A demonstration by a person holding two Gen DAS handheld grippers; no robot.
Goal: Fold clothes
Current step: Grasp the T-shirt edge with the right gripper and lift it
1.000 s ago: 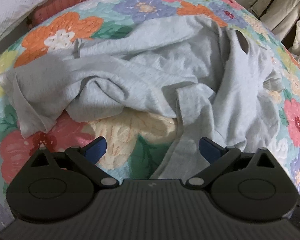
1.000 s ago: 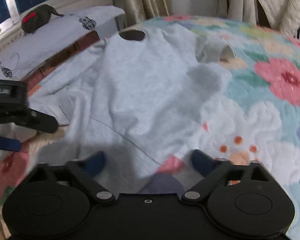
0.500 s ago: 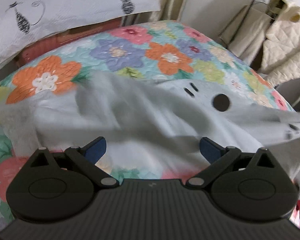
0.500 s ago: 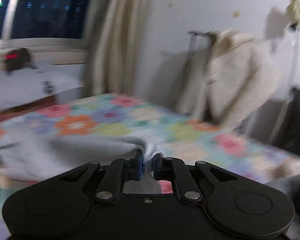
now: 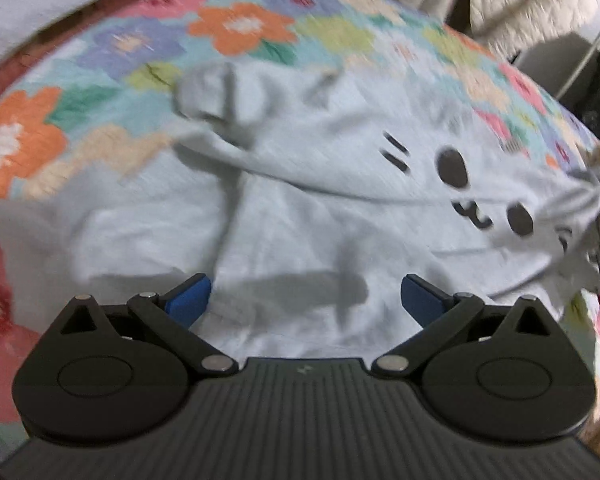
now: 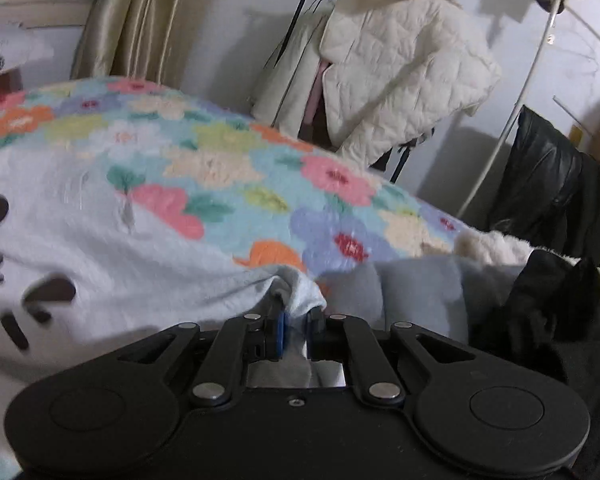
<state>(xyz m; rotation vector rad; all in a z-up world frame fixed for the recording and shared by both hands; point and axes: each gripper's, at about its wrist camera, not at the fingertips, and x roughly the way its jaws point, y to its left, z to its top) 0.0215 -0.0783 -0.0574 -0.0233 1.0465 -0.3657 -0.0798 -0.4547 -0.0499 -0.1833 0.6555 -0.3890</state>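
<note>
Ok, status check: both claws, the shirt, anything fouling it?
Left claw open, hovering over the grey cat-face shirt. Right claw shut on a bunched shirt edge. Shirt face-up on floral quilt, one sleeve folded over. Other clothes beside right claw.

The left gripper (image 5: 304,300) was spread wide, its two blue-tipped fingers (image 5: 188,300) far apart with nothing pinched between them, and it pointed forward and somewhat downward over the grey shirt (image 5: 320,208). The right gripper (image 6: 296,330) was drawn nearly closed, its blue pads (image 6: 279,334) pressing in from both sides on a bunched fold of that shirt, which stuck up between the tips. It was held low and almost level, aimed across the bed.
</note>
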